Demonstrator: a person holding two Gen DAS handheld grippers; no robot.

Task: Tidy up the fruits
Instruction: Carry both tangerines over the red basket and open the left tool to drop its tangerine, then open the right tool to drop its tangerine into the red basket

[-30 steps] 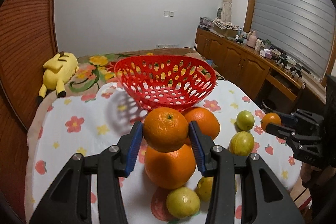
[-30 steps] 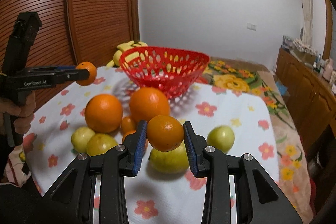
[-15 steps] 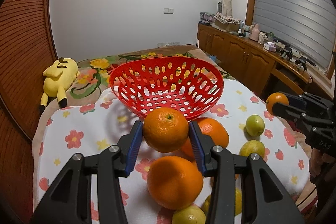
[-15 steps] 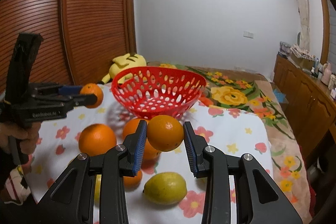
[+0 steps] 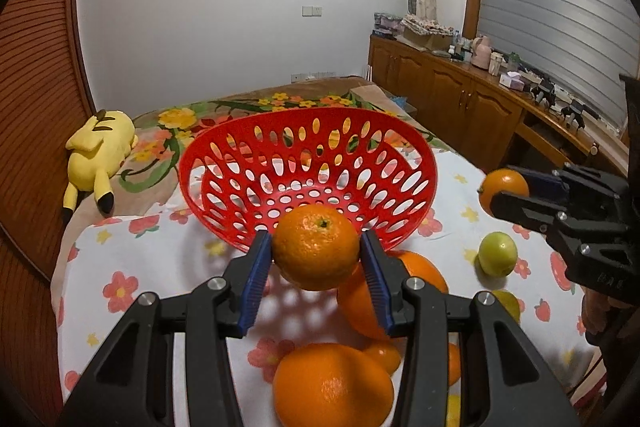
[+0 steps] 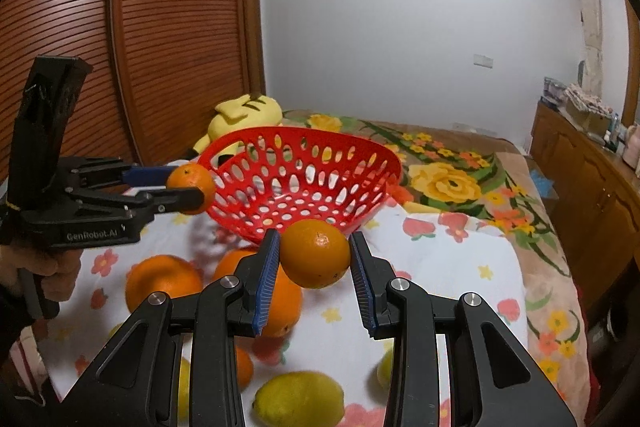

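Note:
My left gripper (image 5: 316,261) is shut on an orange (image 5: 316,253), held just in front of the near rim of the red perforated basket (image 5: 312,111). In the right wrist view my right gripper (image 6: 314,259) is shut on a slightly smaller orange (image 6: 314,253), also in front of the basket (image 6: 304,130), lower than its rim. Each view shows the other gripper too: the right gripper (image 5: 496,193) comes from the right, and the left gripper (image 6: 192,191) reaches the basket's left edge. No fruit shows inside the basket.
Loose oranges (image 5: 332,387) (image 6: 162,281), a green citrus (image 5: 497,253) and a lemon (image 6: 300,399) lie on the flowered white cloth (image 5: 160,267) below the grippers. A yellow plush toy (image 5: 100,147) lies behind the basket. Wooden cabinets (image 5: 460,99) line the right wall.
Both grippers have moved forward towards the basket, each with its orange still held. The basket now looms larger and the loose fruit has slid lower in both views.

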